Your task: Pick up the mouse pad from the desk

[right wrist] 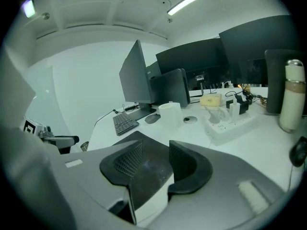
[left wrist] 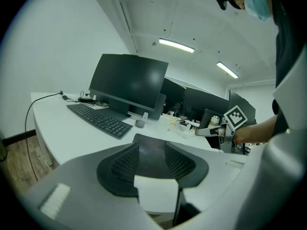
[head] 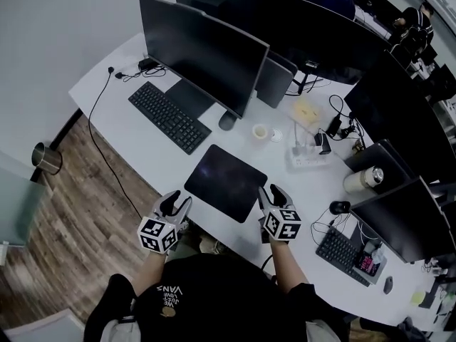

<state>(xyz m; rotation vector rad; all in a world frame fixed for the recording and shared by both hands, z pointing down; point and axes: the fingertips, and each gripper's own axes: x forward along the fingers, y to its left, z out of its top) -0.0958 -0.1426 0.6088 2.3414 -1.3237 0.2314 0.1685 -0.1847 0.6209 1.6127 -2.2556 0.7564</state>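
Note:
A dark rectangular mouse pad (head: 226,182) lies flat on the white desk (head: 128,63), close to its front edge. My left gripper (head: 176,206) hovers just off the pad's near-left corner, jaws open and empty. My right gripper (head: 272,195) is at the pad's right edge, also open with nothing held. In the left gripper view the mouse pad (left wrist: 151,148) shows through the gap of the left gripper (left wrist: 151,158). The right gripper view has the mouse pad (right wrist: 149,169) lying between and below the jaws of the right gripper (right wrist: 155,161).
Behind the pad stand a monitor (head: 201,52), a black keyboard (head: 169,115), a mouse (head: 227,121) and a tape roll (head: 261,131). A power strip (head: 308,158), a steel flask (head: 363,179) and cables crowd the right. A metal bin (head: 45,158) sits on the wooden floor at left.

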